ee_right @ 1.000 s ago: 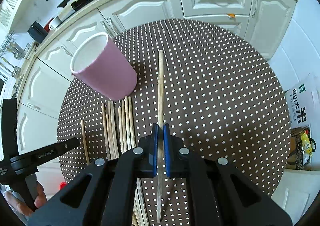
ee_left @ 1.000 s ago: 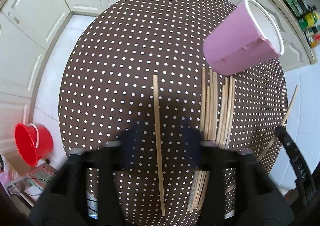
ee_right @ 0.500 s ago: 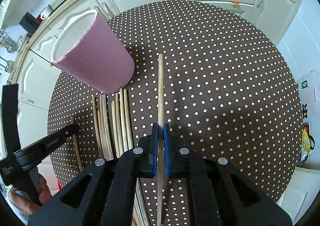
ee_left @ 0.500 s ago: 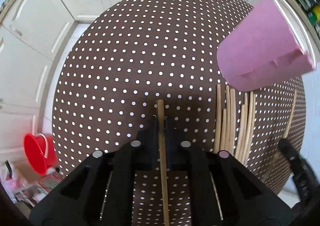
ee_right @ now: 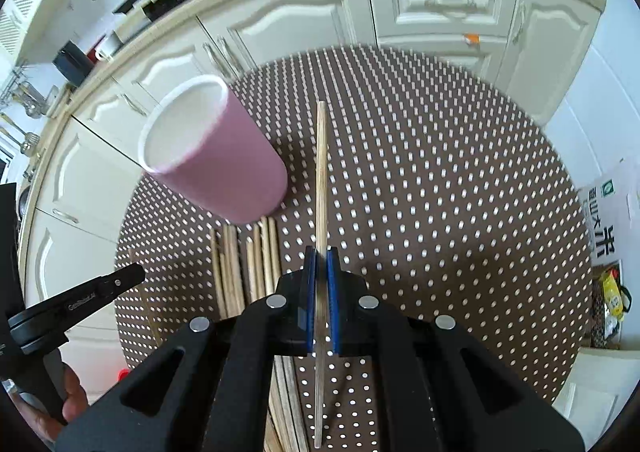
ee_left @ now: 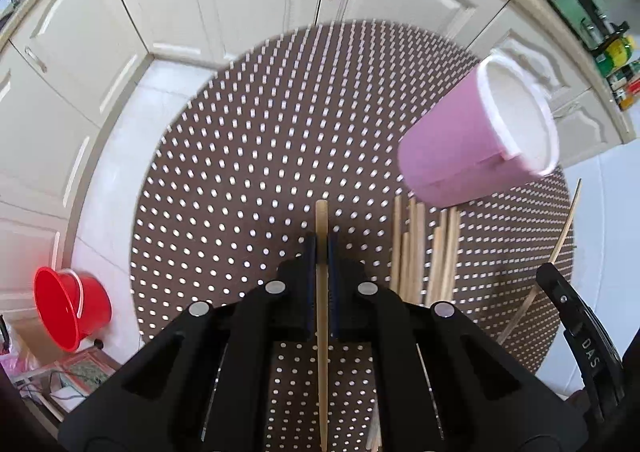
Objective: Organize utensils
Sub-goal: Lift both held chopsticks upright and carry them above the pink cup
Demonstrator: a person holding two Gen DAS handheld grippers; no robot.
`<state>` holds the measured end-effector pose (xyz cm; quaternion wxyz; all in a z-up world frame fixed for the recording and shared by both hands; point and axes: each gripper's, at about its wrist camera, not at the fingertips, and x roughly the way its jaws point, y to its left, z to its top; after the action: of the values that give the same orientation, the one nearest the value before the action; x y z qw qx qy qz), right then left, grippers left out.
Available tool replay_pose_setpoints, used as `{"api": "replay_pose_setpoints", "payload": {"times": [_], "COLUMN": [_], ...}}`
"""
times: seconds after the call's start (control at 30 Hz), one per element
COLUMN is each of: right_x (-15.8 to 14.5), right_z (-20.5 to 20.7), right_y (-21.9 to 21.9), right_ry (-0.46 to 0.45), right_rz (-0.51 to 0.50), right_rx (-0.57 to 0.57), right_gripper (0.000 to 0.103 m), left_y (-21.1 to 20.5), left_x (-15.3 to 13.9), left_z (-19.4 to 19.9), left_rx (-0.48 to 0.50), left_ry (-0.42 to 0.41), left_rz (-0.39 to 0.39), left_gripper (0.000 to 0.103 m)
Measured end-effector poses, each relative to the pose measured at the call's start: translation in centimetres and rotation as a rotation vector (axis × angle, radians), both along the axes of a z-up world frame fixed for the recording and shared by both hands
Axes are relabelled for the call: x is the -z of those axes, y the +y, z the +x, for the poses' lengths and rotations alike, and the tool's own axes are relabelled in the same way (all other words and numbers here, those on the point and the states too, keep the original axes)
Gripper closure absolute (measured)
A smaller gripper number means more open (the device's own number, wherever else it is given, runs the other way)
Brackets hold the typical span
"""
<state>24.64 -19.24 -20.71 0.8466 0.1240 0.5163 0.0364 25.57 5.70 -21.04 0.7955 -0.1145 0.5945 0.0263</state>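
2 grippers, left gripper point(ee_left: 321, 248) and right gripper point(ee_right: 321, 256), each clamped on 1 chopstick point(ee_left: 321, 220), loose chopsticks point(ee_right: 244, 264) apparently touching pink cup point(ee_right: 216, 156).

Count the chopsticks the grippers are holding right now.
2. One chopstick is clamped in the left gripper, the other in the right gripper. The loose pile on the table isn't counted.
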Motion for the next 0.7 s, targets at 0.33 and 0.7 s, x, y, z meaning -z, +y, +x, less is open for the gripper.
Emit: {"api": "replay_pose_setpoints", "payload": {"times": [0.33,0.7], "right_x": [-5.9,-11.1], "right_z": [-0.7,-1.0], "right_y": [0.0,-0.2], "right_ry": [-0.157,-0.293], "right_rz": [0.024,0.064], "right_rx": [-0.019,-0.034], "right_gripper": [0.098,0.098], "left_y": [-0.5,0.7], "left_x": [-6.8,-12.2], "left_z": [-0.7,-1.1], "left_rx": [0.021,-0.041], "left_ry": [-0.161,-0.284], "left_rz": [-0.011,0.013], "left_gripper": [0.097,0.097]}}
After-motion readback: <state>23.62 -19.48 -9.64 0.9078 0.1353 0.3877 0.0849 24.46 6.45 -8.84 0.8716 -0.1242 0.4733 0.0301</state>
